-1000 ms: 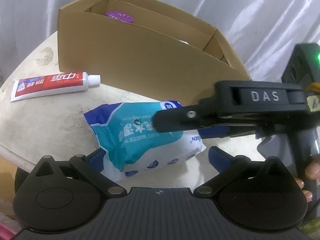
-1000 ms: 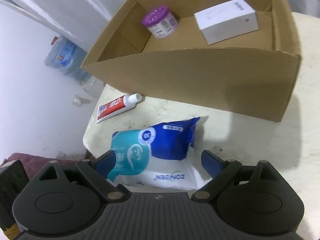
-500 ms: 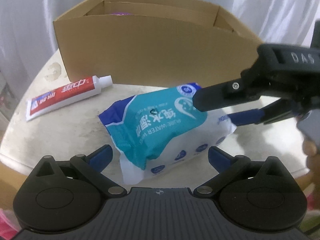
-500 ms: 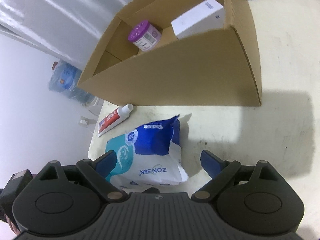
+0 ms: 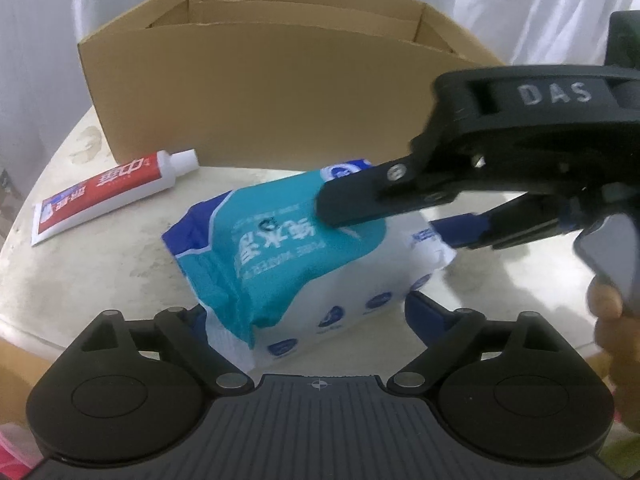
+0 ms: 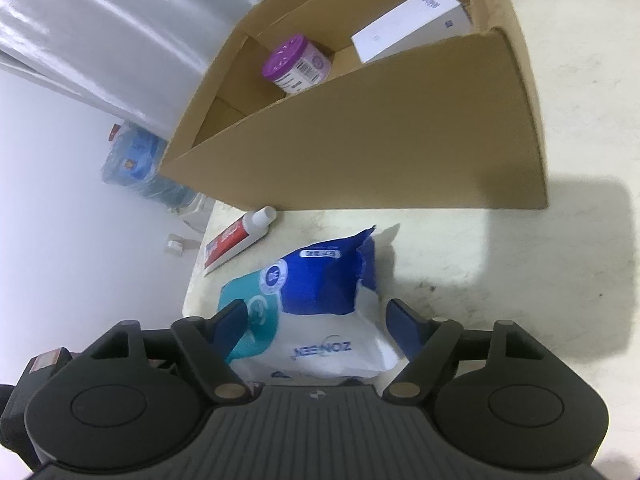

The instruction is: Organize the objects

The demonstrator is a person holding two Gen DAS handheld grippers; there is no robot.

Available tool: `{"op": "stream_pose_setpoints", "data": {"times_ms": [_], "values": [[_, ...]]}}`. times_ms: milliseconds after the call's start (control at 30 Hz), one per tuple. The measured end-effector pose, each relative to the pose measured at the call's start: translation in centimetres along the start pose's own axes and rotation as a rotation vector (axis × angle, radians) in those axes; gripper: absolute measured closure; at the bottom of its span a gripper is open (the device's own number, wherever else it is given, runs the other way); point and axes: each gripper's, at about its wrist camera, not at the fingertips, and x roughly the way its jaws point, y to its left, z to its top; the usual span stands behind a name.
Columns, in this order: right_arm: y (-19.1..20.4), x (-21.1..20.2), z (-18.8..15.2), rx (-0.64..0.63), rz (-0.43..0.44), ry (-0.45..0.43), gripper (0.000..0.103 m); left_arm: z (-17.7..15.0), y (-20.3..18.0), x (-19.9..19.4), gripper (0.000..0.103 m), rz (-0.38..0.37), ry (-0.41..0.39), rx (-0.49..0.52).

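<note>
Wipes (image 5: 304, 256) sit on the worktop (image 5: 100, 276) in the left wrist view, just in front of the box (image 5: 280, 92), with the toothpaste (image 5: 112, 196) lying off to the side, apart from the pack. Left tool (image 5: 316, 316) is closing with the pack's near end between its blue pads, but I can't tell if they're pressing on it. Right tool (image 5: 400, 208) comes in from the right edge, one black finger over the pack's top, its blue pad near the far end.

Right wrist view: right tool (image 6: 316, 320) is closing too, wipes (image 6: 320, 304) between the pads, which look just shy of gripping. Box (image 6: 380, 140) holds a purple jar (image 6: 296, 64) and a white carton (image 6: 412, 24). Toothpaste (image 6: 236, 240) lies near the worktop (image 6: 520, 280) edge.
</note>
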Motion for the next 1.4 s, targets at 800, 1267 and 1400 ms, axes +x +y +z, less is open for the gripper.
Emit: {"op": "stream_pose_setpoints", "data": {"times_ms": [800,1267,1400], "values": [[-0.1,-1.5,-1.4,-0.015,-0.027,-0.005,0.025,-1.2,-2.1,-0.6,0.011,-0.029,0.01,0.002],[-1.0,-1.6,-1.1,0.028,-0.02,-0.009,0.023,-1.5,-2.0,1.0,0.009,0.046,0.005,0.066],[-1.1,-1.5,-1.2,0.035,-0.007,0.0,0.023,-1.2,-1.7,1.6,0.006,0.04,0.005,0.069]]}}
